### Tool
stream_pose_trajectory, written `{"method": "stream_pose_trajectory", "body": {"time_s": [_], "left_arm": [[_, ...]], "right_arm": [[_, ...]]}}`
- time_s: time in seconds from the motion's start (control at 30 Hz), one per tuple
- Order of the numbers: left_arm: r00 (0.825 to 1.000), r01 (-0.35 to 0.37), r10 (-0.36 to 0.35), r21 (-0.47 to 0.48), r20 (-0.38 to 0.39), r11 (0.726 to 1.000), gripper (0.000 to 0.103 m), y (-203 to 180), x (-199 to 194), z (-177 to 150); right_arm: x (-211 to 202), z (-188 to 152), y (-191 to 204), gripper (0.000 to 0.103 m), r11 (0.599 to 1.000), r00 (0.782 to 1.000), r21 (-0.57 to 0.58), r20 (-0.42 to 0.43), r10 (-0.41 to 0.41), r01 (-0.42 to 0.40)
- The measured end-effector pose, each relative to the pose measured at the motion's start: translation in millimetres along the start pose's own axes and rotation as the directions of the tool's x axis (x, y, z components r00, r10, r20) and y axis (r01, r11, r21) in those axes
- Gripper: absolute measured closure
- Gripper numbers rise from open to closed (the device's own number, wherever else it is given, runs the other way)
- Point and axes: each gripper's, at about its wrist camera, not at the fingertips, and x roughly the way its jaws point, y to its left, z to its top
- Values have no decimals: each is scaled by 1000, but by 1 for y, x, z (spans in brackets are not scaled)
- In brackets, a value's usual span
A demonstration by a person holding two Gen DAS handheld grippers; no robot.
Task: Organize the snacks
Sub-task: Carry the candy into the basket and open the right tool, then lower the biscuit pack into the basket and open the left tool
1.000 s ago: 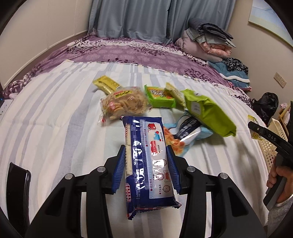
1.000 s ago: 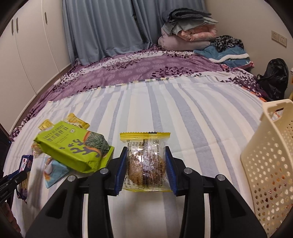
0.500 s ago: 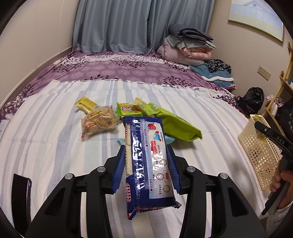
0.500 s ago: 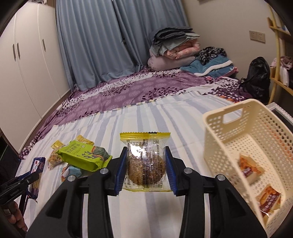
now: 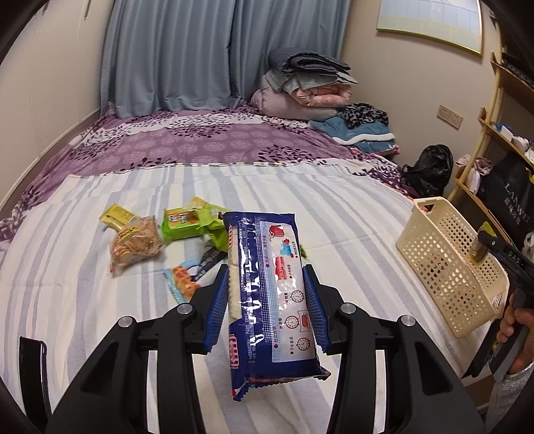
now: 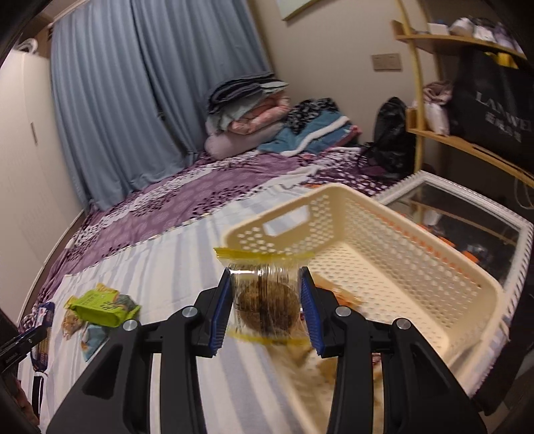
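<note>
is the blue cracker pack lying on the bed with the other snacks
No, the blue cracker pack is clamped between the left tool's pads, held above the striped bed.

Cream perforated basket (image 6: 383, 267), blue-and-white biscuit pack (image 5: 270, 293), purple floral bedspread (image 5: 200, 143), grey-striped white sheet (image 5: 333, 207), blue-grey curtains (image 5: 200, 53)

Bed (image 5: 333, 207) fills room; striped white-grey sheet in front, purple flowered cover (image 5: 200, 140) behind. Blue-grey curtains (image 5: 200, 53) drawn at far wall. Folded quilts (image 5: 303, 90) stacked in corner. Beige walls, framed picture (image 5: 430, 23), wall sockets (image 5: 450, 117). Wooden shelf unit (image 6: 467, 140) at right, black bag (image 5: 430, 170) on floor. White wardrobe doors (image 6: 20, 167) at left.
</note>
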Motion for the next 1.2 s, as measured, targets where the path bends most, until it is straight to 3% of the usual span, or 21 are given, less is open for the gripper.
{"method": "stream_pose_trajectory", "body": {"time_s": [0.2, 0.63, 0.83, 1.2], "left_arm": [[1000, 30, -30, 47, -1, 998, 58, -26, 1, 5], [991, 137, -134, 191, -29, 972, 58, -115, 16, 22], [974, 225, -214, 292, -67, 930, 58, -175, 30, 26], [921, 390, -359, 379, -154, 839, 58, -280, 57, 25]], "right_arm": [[-5, -9, -35, 43, 997, 999, 70, 13, -31, 30], [-26, -22, -63, 43, 993, 994, 93, 70, -82, 75], [-32, -27, -70, 42, 993, 992, 73, 84, -100, 94], [-46, -32, -84, 41, 992, 988, 50, 94, -121, 117]]}}
